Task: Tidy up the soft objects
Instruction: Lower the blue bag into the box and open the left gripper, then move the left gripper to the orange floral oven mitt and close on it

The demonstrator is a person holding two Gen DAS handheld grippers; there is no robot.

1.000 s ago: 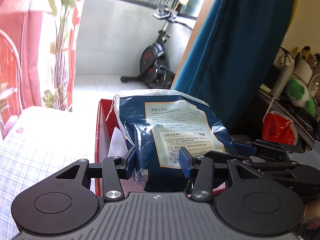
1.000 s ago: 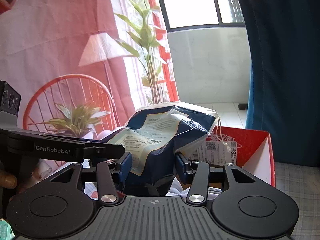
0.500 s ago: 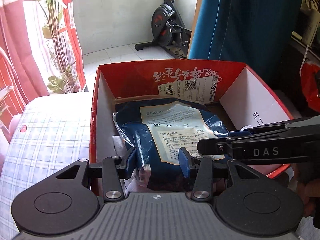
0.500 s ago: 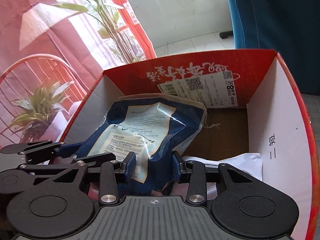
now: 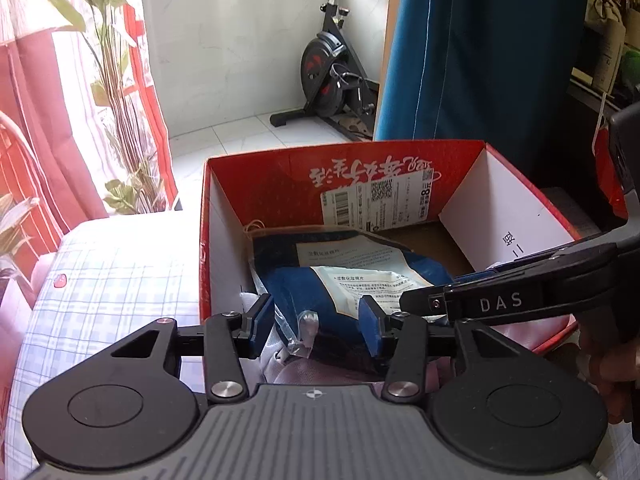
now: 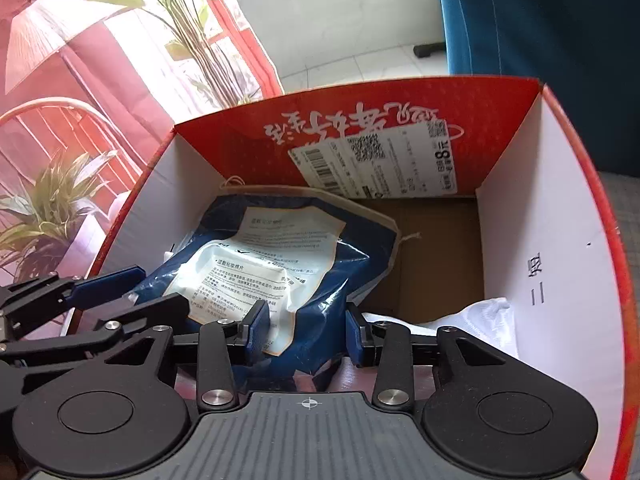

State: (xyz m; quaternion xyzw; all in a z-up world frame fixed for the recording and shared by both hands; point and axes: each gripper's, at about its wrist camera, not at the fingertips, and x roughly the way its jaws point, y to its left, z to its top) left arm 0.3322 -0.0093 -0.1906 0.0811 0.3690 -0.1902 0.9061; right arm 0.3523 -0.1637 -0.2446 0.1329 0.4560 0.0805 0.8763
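- The open red cardboard box with white inner walls sits in front of me on a pale checked blanket.
- Inside it, against the box's left wall, lies the dark blue plastic packet with white printed labels, resting on the brown floor.
- A crumpled white cloth lies in the near right corner of the box.
- My left gripper is easing apart, its blue pads flanking the packet's near edge.
- My right gripper is also spreading; I cannot tell whether its pads press the packet between them.
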